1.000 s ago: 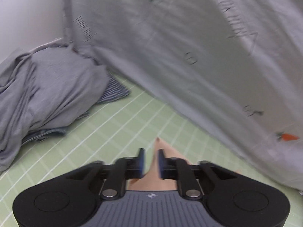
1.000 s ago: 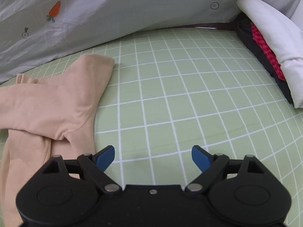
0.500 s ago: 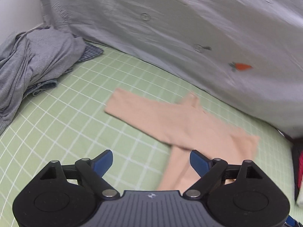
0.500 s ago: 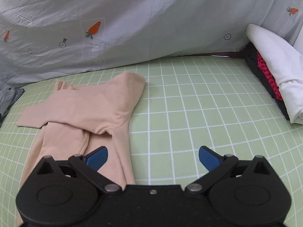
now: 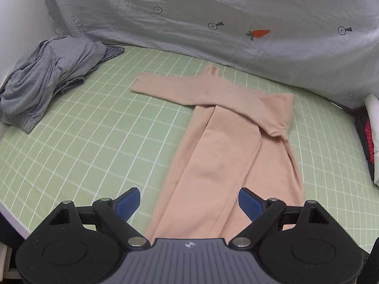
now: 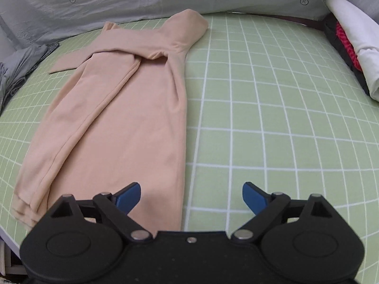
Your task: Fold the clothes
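A peach long-sleeved garment (image 5: 220,146) lies flat on the green gridded mat (image 5: 94,146), folded narrow lengthwise, with one sleeve laid across its top toward the left. My left gripper (image 5: 189,202) hovers open above its near hem, nothing between the blue pads. In the right wrist view the same garment (image 6: 123,118) stretches away on the left. My right gripper (image 6: 191,197) is open over the garment's right edge and the bare mat (image 6: 272,118), holding nothing.
A heap of grey clothes (image 5: 47,75) sits at the mat's far left. A stack of folded white, red and black clothes (image 6: 350,42) lies at the far right. A grey carrot-print sheet (image 5: 213,23) hangs along the back. The mat's near edge (image 5: 11,210) is close at left.
My left gripper opened and let go of the peach sleeve, which now lies across the garment. Both grippers pulled back toward the near hem, bringing the whole garment into view.
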{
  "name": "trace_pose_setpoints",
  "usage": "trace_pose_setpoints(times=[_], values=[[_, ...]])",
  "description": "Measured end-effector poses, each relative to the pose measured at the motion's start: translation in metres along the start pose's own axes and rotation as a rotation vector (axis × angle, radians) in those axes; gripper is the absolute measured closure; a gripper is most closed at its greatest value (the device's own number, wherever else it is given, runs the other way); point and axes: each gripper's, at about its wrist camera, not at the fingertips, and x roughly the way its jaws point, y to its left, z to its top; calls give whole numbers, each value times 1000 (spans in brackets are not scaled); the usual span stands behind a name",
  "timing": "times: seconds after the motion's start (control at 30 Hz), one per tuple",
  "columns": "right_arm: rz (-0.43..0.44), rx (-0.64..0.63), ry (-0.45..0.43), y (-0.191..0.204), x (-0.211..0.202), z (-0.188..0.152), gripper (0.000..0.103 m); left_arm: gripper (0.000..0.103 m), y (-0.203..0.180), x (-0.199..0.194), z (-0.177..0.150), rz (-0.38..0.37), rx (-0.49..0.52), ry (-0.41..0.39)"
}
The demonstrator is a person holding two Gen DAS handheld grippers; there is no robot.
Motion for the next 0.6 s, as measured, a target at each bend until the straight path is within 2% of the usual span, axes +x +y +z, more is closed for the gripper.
trace_pose_setpoints(times=[0.13, 0.2, 0.23, 0.27, 0.3, 0.33, 0.37, 0.4, 0.6], values=[[10, -27, -19, 3, -3, -15, 27, 13, 12, -15, -26, 44, -38, 16], [3, -49, -28, 6, -4, -17, 33, 13, 21, -15, -25, 30, -36, 16], [0, -60, -33, 7, -5, -18, 40, 13, 26, -15, -24, 23, -35, 16], [-4, -66, -36, 8, -5, -18, 52, 13, 30, -15, -24, 16, -35, 16], [-6, -63, -37, 9, -6, -16, 58, 13, 34, -15, -23, 9, -34, 15], [-5, -53, -38, 10, -6, -15, 70, 13, 39, -15, -22, 1, -33, 15], [-1, -34, -39, 10, -7, -15, 90, 13, 43, -14, -22, -6, -33, 15], [2, -13, -36, 11, -6, -14, 97, 13, 48, -14, -21, -13, -32, 15], [-83, -9, -100, 47, -26, -13, 98, 12, 86, -12, -5, -74, -22, -26]])
